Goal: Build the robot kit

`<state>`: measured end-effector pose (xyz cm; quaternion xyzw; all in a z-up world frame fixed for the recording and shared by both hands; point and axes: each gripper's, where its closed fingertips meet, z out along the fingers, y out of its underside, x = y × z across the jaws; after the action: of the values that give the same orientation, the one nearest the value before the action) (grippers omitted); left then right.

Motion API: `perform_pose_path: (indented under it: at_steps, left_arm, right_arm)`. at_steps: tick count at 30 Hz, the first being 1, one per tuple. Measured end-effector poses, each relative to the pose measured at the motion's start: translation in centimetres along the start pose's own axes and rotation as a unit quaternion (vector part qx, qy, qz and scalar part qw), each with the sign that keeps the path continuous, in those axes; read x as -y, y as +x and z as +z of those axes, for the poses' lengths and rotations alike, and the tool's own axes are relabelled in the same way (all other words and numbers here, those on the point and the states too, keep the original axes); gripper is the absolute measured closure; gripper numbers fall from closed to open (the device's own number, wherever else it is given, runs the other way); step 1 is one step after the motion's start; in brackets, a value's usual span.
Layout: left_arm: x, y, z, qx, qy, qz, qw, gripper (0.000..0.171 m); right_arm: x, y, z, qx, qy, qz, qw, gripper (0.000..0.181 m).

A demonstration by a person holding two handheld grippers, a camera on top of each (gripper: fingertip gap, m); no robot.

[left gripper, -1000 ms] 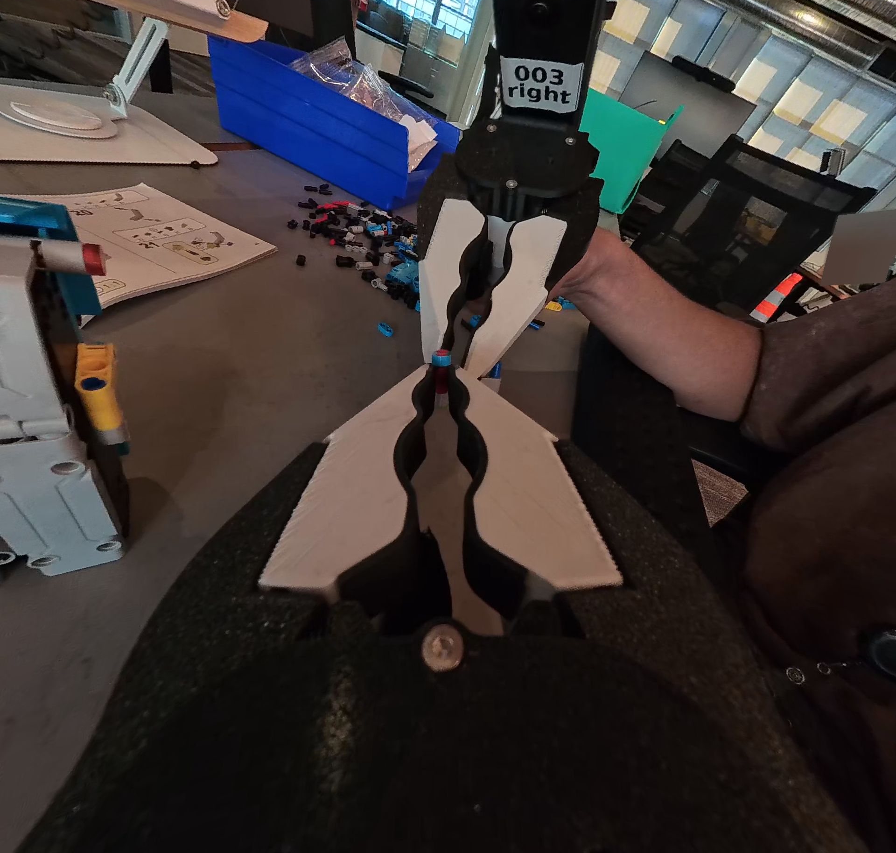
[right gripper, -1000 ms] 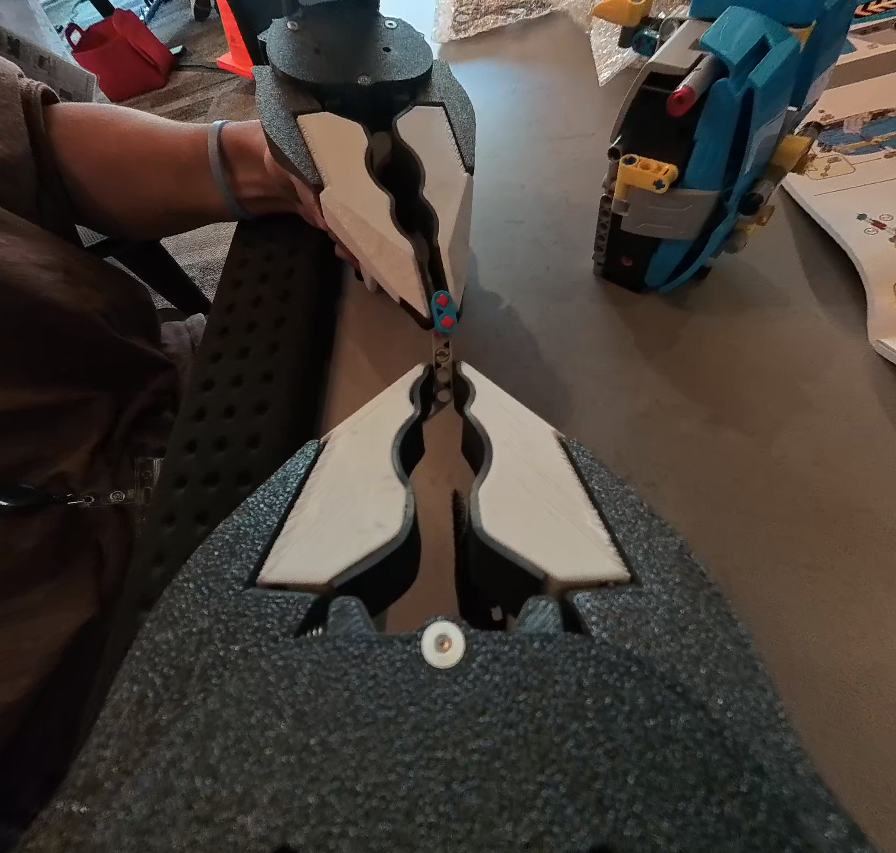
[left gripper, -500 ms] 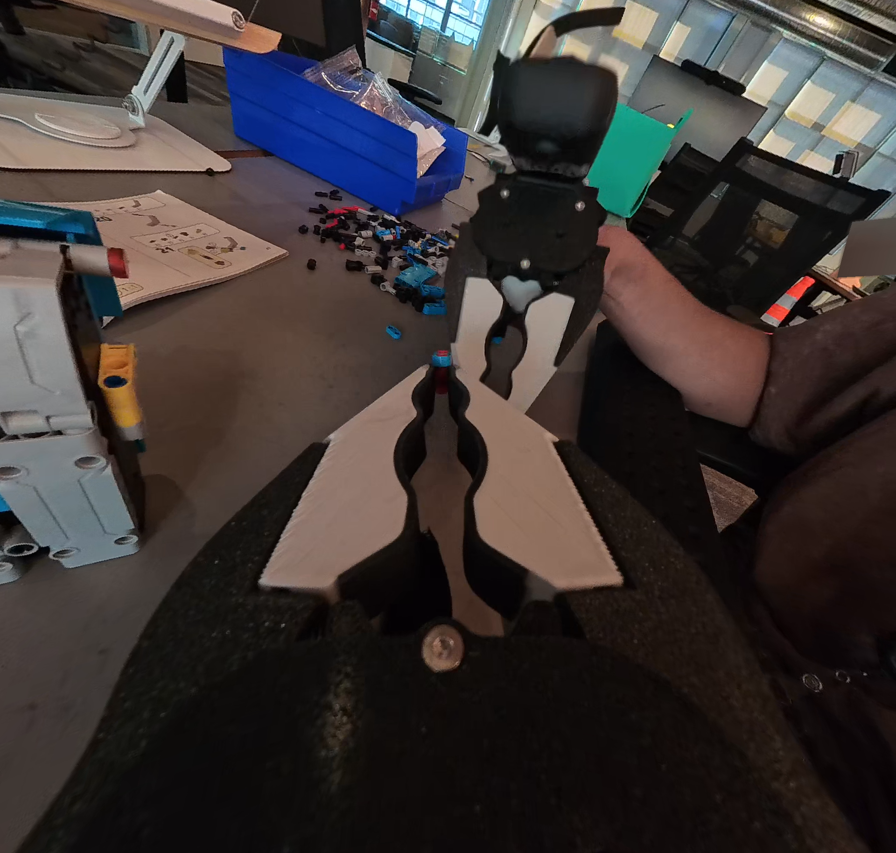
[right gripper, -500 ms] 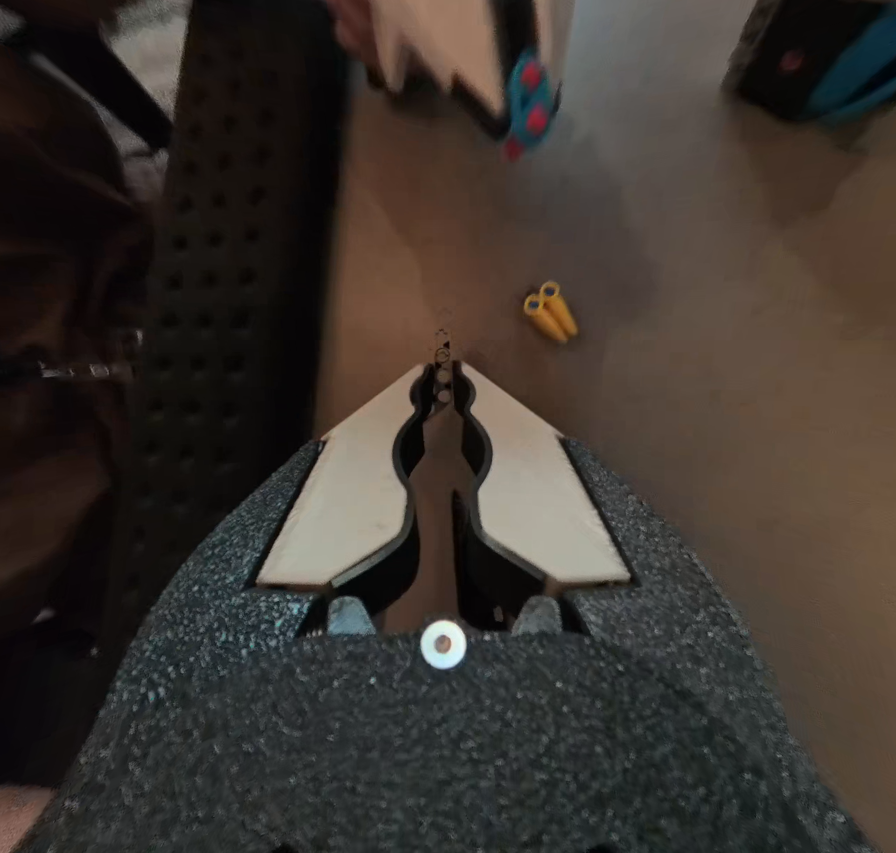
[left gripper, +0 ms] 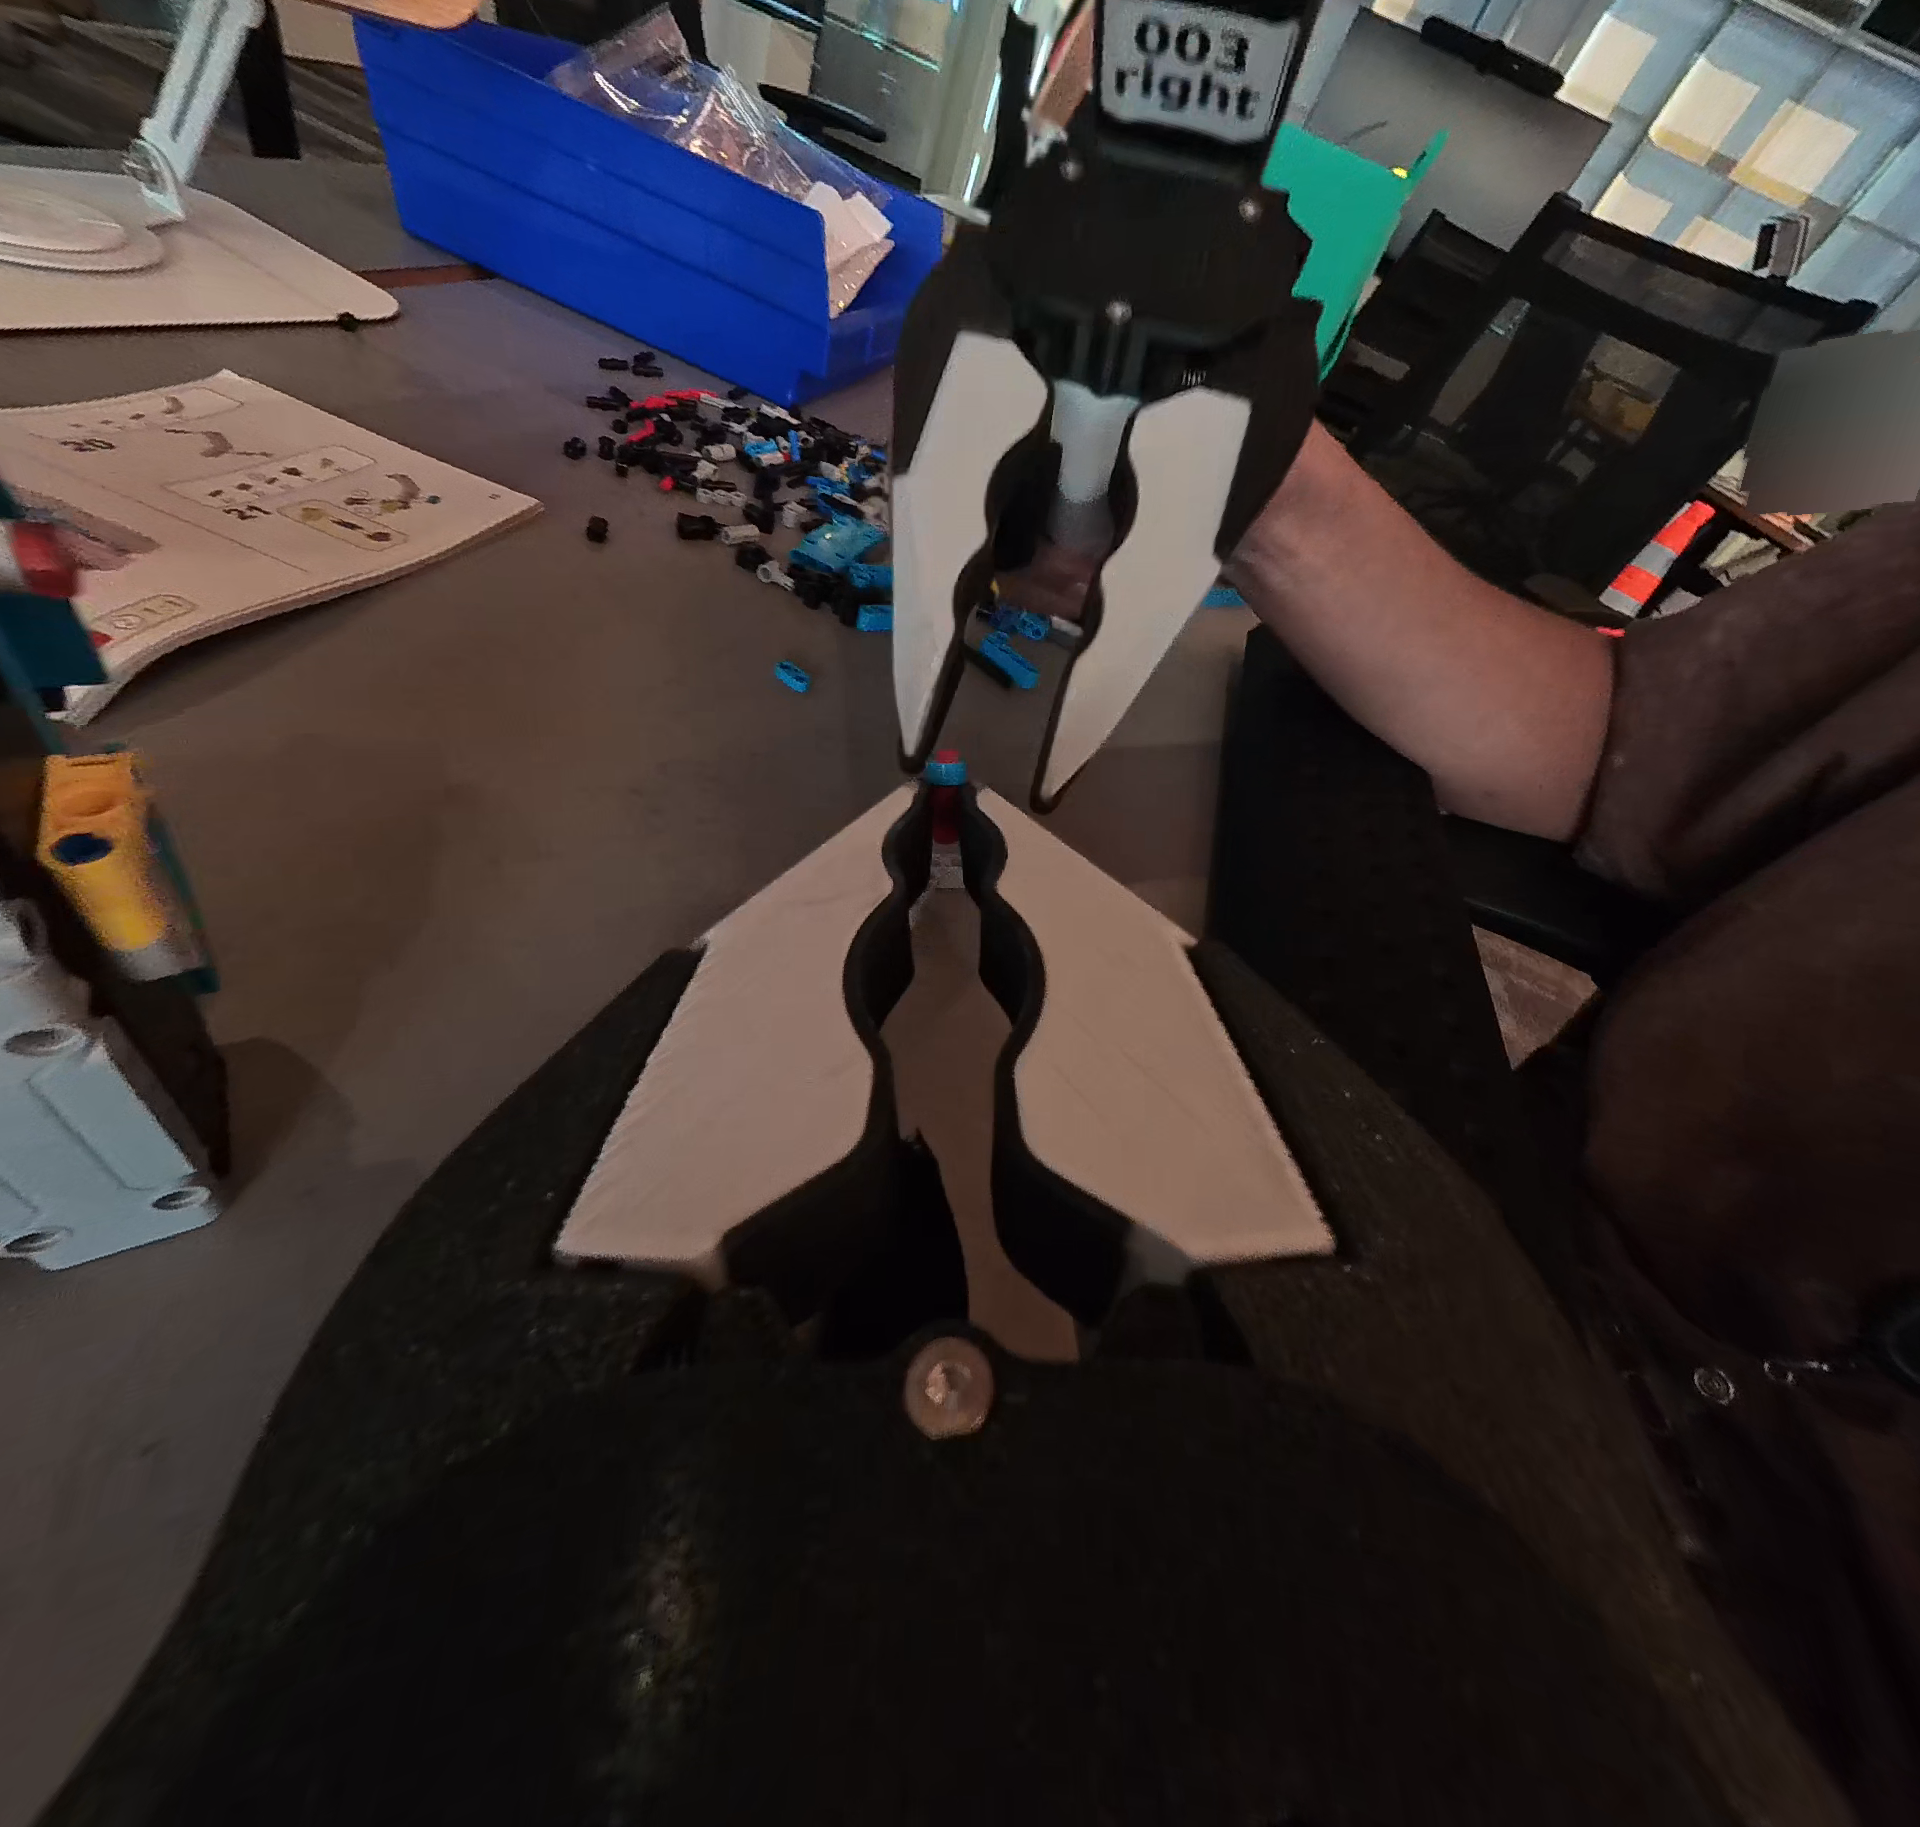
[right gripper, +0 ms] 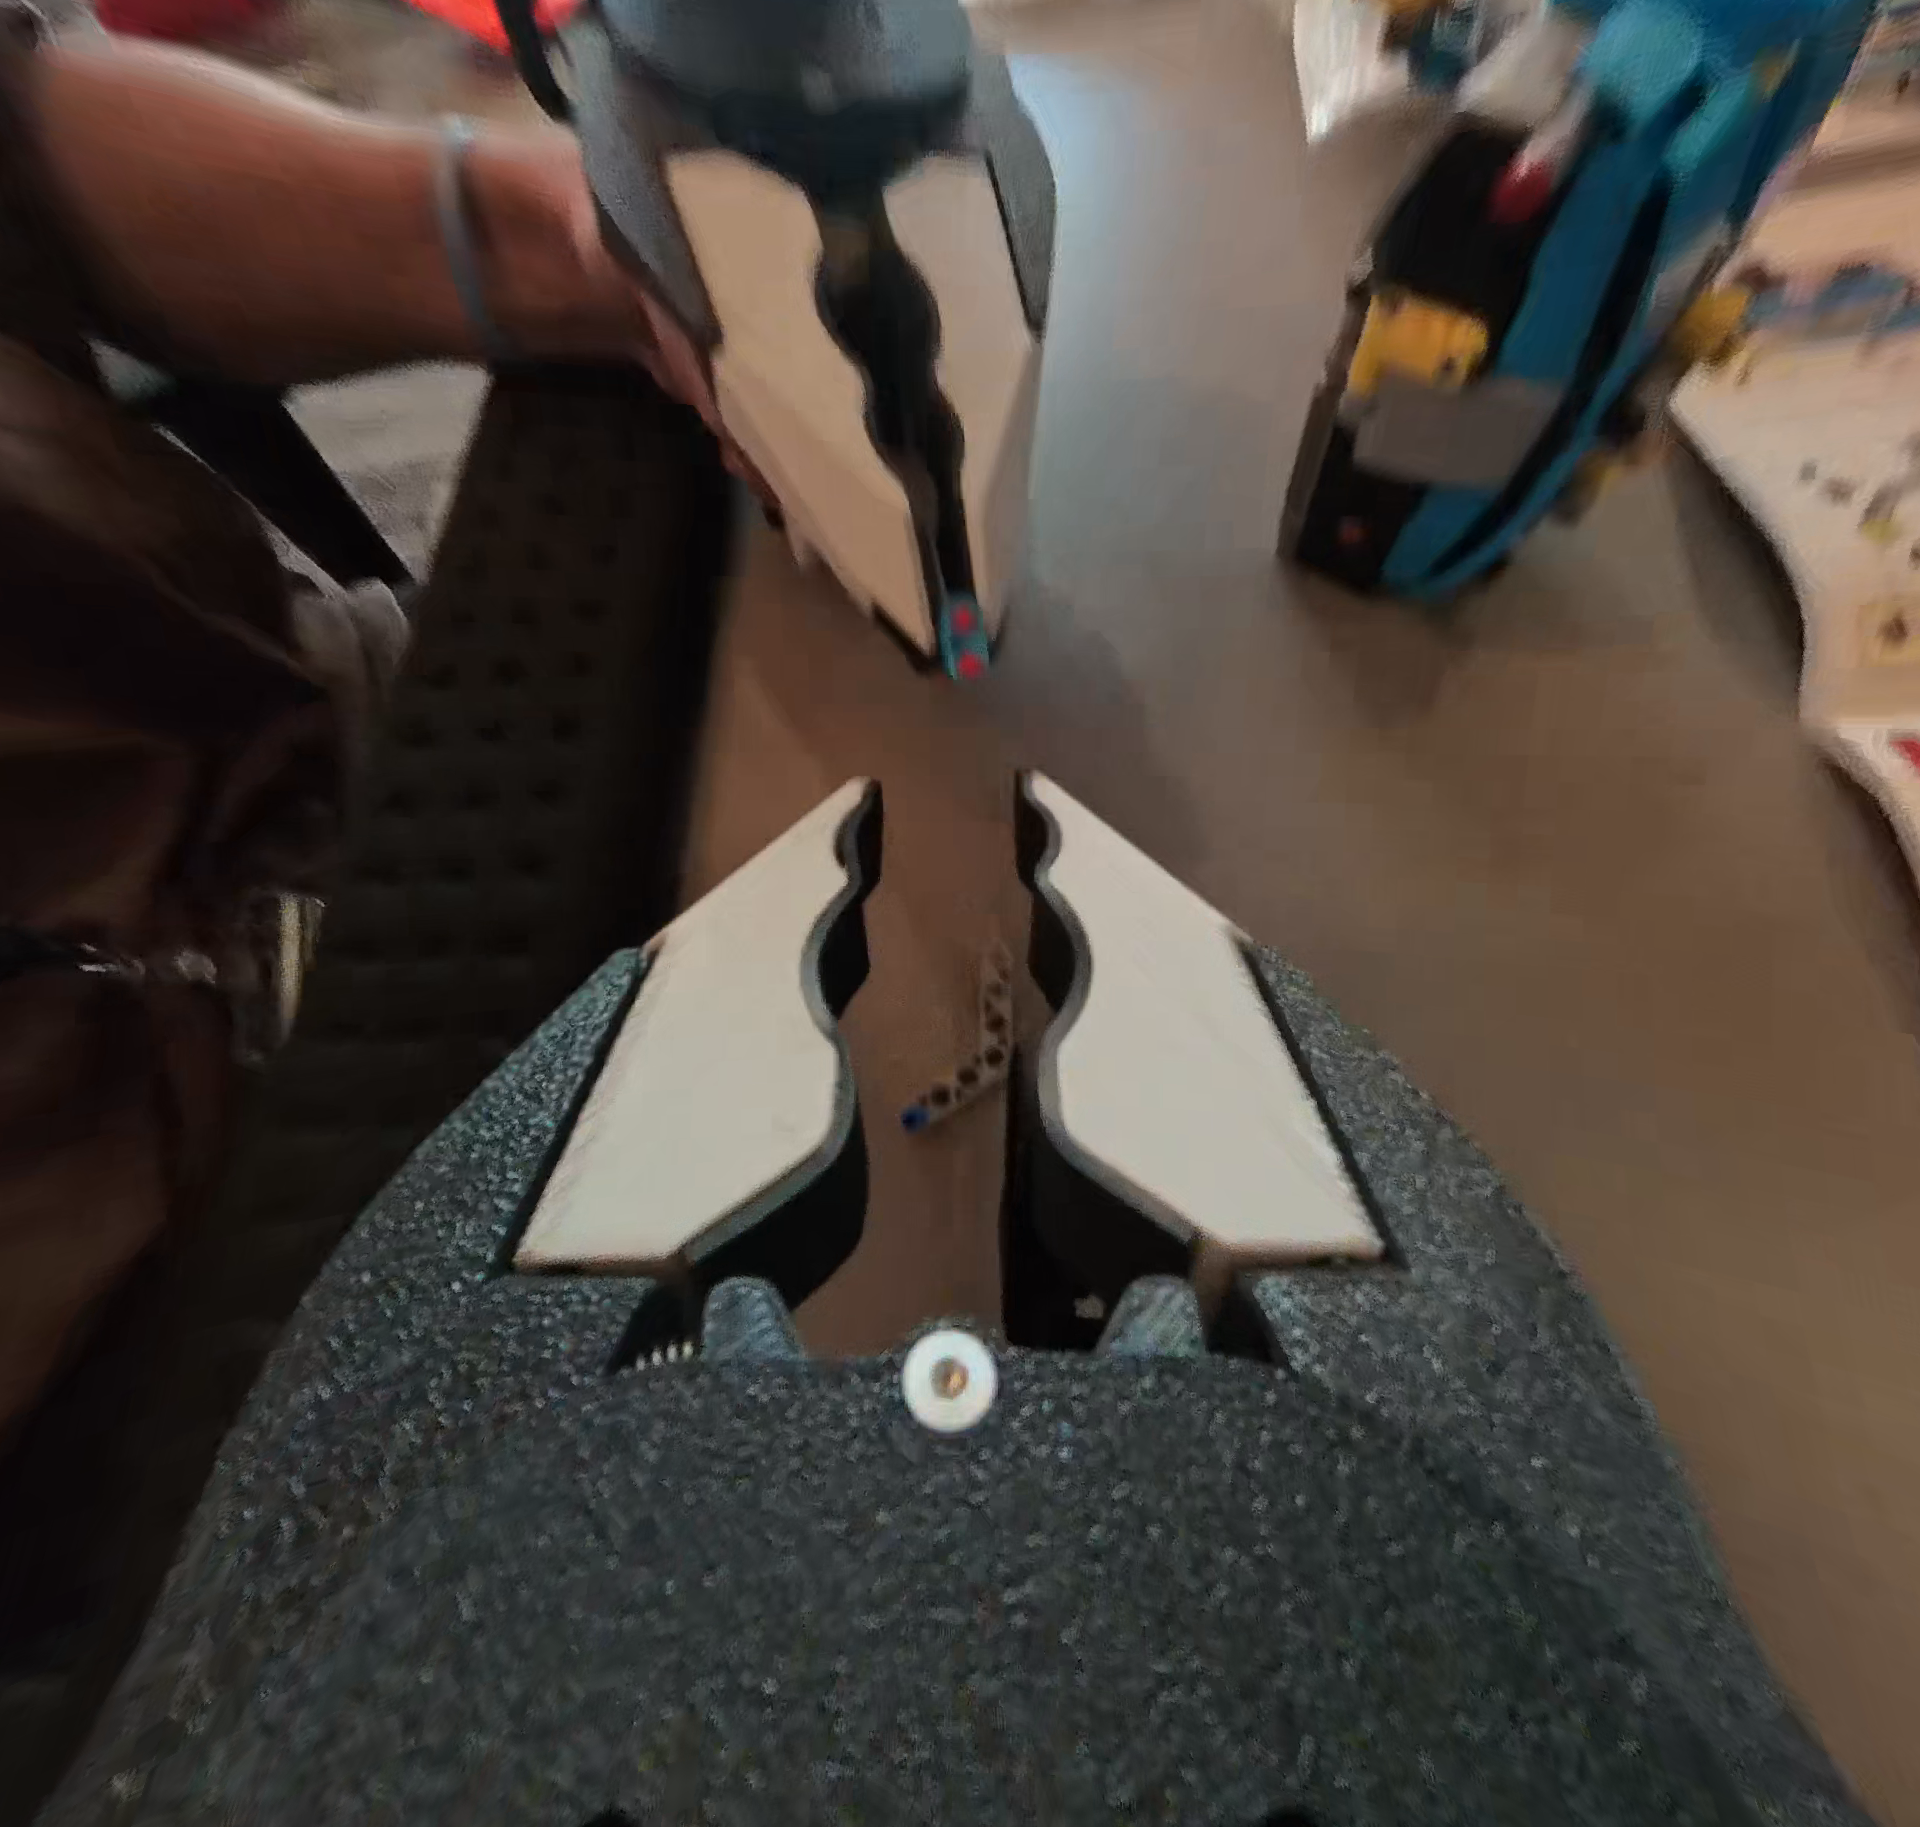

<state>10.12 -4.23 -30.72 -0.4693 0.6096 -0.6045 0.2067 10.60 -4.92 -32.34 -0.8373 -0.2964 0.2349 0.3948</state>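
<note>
While the left gripper (left gripper: 943,790) pinches a small blue piece with red pins (left gripper: 944,771) right at its fingertips, the right gripper (left gripper: 977,780) hangs tip to tip with it, its two white fingers (left gripper: 935,551) parted with nothing between them; one of those fingertips sits just beside the pinched piece, and whether it touches I cannot tell. From the right wrist view, which is smeared with blur, the right gripper (right gripper: 948,790) shows the same gap, and down through that gap a bent grey beam with holes (right gripper: 975,1060) lies flat on the brown table (right gripper: 1455,946), free of either finger; beyond it the left gripper (right gripper: 961,650) points back with the blue piece and its two red dots showing at the tip. To the far side of that view stands a blue, black and yellow brick model (right gripper: 1538,323), upright on the table, well apart from both grippers. In the left wrist view a scatter of small black, blue and red parts (left gripper: 748,499) lies behind the right gripper; an open instruction booklet (left gripper: 249,520) rests beside them, and a blue bin (left gripper: 623,219) holding clear bags sits farther back; a person's forearm (left gripper: 1434,634) reaches in behind the right gripper.
</note>
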Motion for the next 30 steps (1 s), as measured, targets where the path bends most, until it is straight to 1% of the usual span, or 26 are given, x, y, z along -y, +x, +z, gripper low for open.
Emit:
perform_pose_path:
  at_steps: [2,4,9,17,20,24,30]
  left_arm:
    - [-0.3,0.4,0.2,-0.010,-0.010,0.005,1.000,0.168]
    - [-0.6,0.8,0.4,-0.020,-0.021,0.007,1.000,0.168]
    - [-1.2,1.6,0.6,-0.043,-0.039,0.006,0.998,0.168]
    - [-2.4,2.7,1.0,-0.068,-0.076,0.013,0.995,0.168]
    - [-2.4,3.0,0.9,-0.081,-0.076,0.006,0.994,0.168]
    - [-1.9,3.0,0.7,-0.073,-0.060,0.018,0.995,0.167]
    - [-2.3,3.0,0.9,-0.071,-0.072,0.022,0.995,0.168]
  right_arm:
    - [1.2,-0.5,0.0,0.014,0.025,-0.004,1.000,0.159]
    - [1.1,-0.9,0.2,0.027,0.020,-0.005,0.999,0.163]
    - [0.2,-1.3,0.6,0.030,-0.004,-0.019,0.999,0.174]
    - [-0.9,-2.5,0.9,0.064,-0.031,-0.020,0.997,0.174]
    - [-1.0,-2.9,0.9,0.079,-0.031,-0.018,0.996,0.174]
    - [-0.5,-2.8,0.5,0.095,-0.004,-0.001,0.995,0.174]
    - [-0.8,-2.9,0.7,0.099,-0.009,0.009,0.995,0.173]
